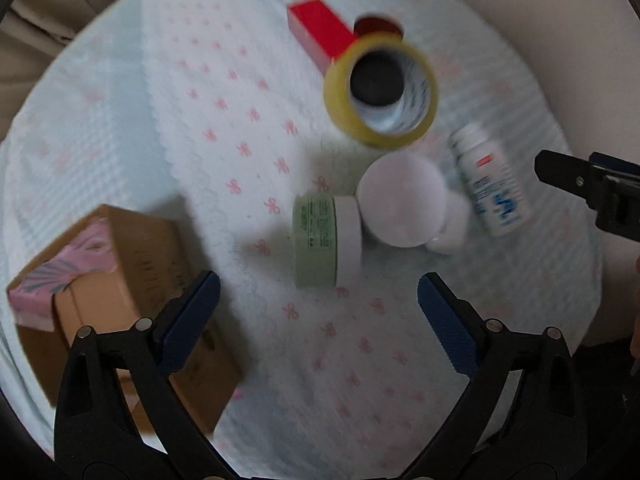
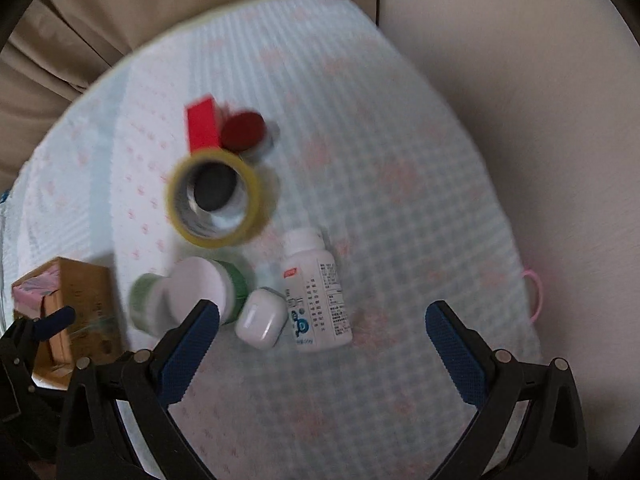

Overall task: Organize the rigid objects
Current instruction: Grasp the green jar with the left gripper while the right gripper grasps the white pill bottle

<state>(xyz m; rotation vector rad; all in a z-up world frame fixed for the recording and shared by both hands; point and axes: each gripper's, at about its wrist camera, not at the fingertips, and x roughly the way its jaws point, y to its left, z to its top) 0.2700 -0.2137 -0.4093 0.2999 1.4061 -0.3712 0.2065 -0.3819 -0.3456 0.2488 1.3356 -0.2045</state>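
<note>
On a round table with a pale blue cloth [image 1: 180,92] lie a yellow tape roll [image 1: 380,92], a red box [image 1: 320,32], a red-capped jar [image 1: 378,26], a green jar on its side [image 1: 324,236], a second white-lidded jar [image 1: 402,200], a small white case [image 2: 261,323] and a white pill bottle [image 1: 490,182]. My left gripper [image 1: 318,314] is open and empty, just short of the green jar. My right gripper [image 2: 322,340] is open and empty, its fingers either side of the pill bottle [image 2: 316,292] and white case.
A brown cardboard box [image 1: 128,280] with a pink packet [image 1: 68,276] on it stands at the table's left, beside my left gripper's left finger. Beige curtain [image 2: 120,8] hangs behind the table. A pink loop [image 2: 534,292] lies at the table's right edge.
</note>
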